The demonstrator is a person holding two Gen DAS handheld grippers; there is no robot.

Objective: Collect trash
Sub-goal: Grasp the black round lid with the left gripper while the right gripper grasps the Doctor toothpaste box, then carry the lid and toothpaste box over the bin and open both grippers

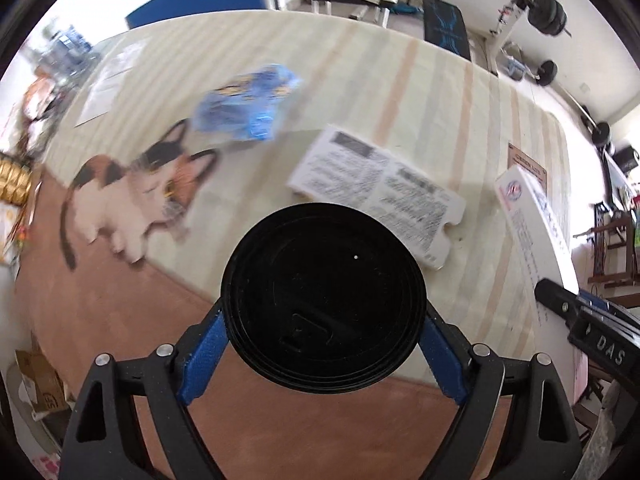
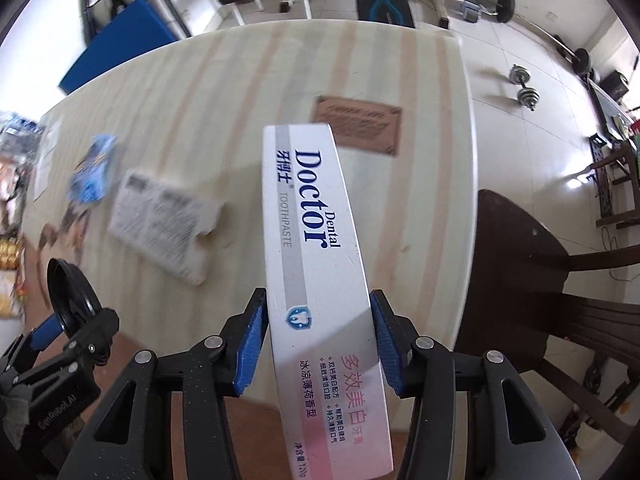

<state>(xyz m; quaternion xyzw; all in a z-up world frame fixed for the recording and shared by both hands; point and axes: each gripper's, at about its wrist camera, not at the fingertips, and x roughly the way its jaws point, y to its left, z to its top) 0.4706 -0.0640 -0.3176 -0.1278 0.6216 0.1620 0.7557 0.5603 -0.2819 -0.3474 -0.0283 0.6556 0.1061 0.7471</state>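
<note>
My left gripper (image 1: 323, 344) is shut on a round black plastic cup lid (image 1: 323, 298), held above the table's near edge; the lid also shows edge-on in the right wrist view (image 2: 70, 292). My right gripper (image 2: 318, 340) is shut on a white "Dental Doctor" toothpaste box (image 2: 316, 272), held lengthwise above the table; the box also shows at the right of the left wrist view (image 1: 534, 240). On the striped table (image 1: 400, 80) lie a printed white card (image 1: 376, 190) and a crumpled blue wrapper (image 1: 248, 104). Both also show in the right wrist view, the card (image 2: 164, 216) and the wrapper (image 2: 94, 168).
A cat picture (image 1: 136, 196) is printed on the table cover. A brown label (image 2: 358, 124) lies at the table's far right. A dark wooden chair (image 2: 560, 280) stands right of the table. Dumbbells (image 2: 524, 88) lie on the tiled floor. A blue mat (image 2: 116, 44) leans beyond the table.
</note>
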